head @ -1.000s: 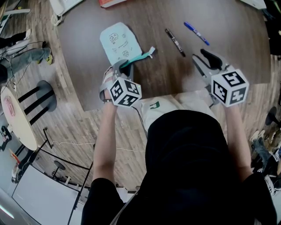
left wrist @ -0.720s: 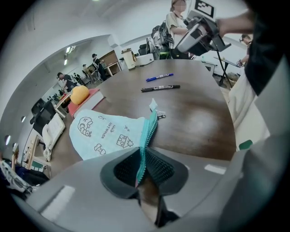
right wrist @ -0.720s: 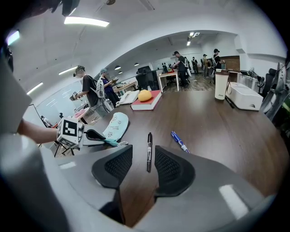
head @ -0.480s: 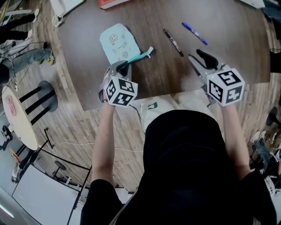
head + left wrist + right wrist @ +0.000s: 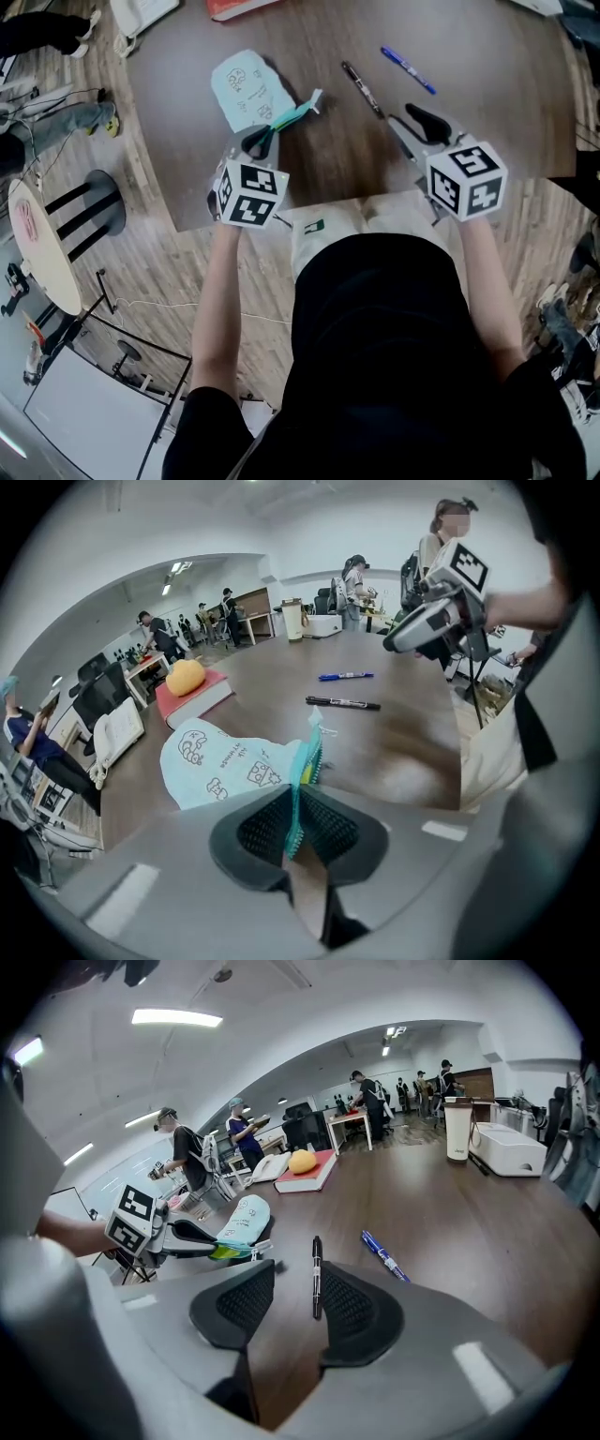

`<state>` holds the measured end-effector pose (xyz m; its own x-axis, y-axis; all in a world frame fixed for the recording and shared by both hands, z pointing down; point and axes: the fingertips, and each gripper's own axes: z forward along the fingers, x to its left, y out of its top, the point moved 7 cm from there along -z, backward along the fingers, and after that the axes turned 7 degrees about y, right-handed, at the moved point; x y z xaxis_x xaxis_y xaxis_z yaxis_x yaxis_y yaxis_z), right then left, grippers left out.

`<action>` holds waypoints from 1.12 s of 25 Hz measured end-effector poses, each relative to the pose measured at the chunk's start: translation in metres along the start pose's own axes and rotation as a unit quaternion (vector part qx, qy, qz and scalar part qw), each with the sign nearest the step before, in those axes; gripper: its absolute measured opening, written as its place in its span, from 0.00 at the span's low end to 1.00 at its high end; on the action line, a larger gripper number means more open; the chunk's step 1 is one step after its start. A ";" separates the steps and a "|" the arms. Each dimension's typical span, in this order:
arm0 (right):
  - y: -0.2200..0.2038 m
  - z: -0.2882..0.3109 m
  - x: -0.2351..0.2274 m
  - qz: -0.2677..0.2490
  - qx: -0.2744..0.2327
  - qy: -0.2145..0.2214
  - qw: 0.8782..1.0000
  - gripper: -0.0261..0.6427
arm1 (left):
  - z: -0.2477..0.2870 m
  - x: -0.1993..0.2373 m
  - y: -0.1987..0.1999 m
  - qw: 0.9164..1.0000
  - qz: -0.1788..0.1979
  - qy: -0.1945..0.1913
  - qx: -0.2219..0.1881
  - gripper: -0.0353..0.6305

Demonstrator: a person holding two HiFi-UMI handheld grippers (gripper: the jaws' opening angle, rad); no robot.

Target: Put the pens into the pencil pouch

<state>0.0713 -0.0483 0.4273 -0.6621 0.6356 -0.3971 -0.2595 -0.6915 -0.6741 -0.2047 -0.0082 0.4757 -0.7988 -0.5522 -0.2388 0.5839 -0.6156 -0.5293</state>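
A dark brown table [image 5: 506, 84] stands on a pale wood-plank floor [image 5: 141, 244] in an open office with desks and people in the distance.

The light-blue pencil pouch [image 5: 244, 89] lies flat on the table. Right of the pouch lies the black pen [image 5: 362, 89], and further right of the pouch the blue pen [image 5: 407, 70]; neither touches it.

The left claw [image 5: 261, 141] is at the pouch's near end. Its jaws have just been closing and now stand narrow, pinching the pouch's teal zip edge between the pads. The right claw [image 5: 419, 127] is well to the right of the pouch, its jaws wide with nothing between them.

In the head view a red book [image 5: 234, 7] beyond the pouch is cut off by the top edge, and the left claw's marker cube hides where the pads meet the zip.

The left gripper view shows that grip plainly at the left claw [image 5: 295, 817], and the whole book [image 5: 192, 697] with an orange thing [image 5: 186, 675] on it. The right gripper view shows the black pen [image 5: 317, 1274] on the table beyond the right claw's [image 5: 286, 1307] gap, apart from the pads.
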 end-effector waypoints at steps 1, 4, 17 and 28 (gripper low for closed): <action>0.000 0.000 0.000 0.001 -0.002 0.001 1.000 0.28 | -0.001 0.000 0.003 1.000 -0.007 -0.002 -0.002 0.09; -0.002 -0.001 -0.002 -0.002 -0.005 0.002 1.000 0.28 | -0.006 0.000 0.012 0.999 -0.031 -0.006 -0.008 0.09; -0.026 0.021 -0.004 -0.019 0.003 0.003 1.000 0.28 | -0.030 0.007 0.040 0.995 -0.089 0.000 -0.038 0.09; -0.043 0.049 -0.001 -0.055 0.040 -0.020 0.997 0.28 | -0.045 0.015 0.048 0.991 -0.121 0.007 -0.058 0.09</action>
<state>0.0488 -0.0358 0.4874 -0.6535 0.6964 -0.2964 -0.3863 -0.6437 -0.6607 -0.1955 -0.0207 0.4098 -0.9159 -0.3878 -0.1036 0.3544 -0.6603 -0.6621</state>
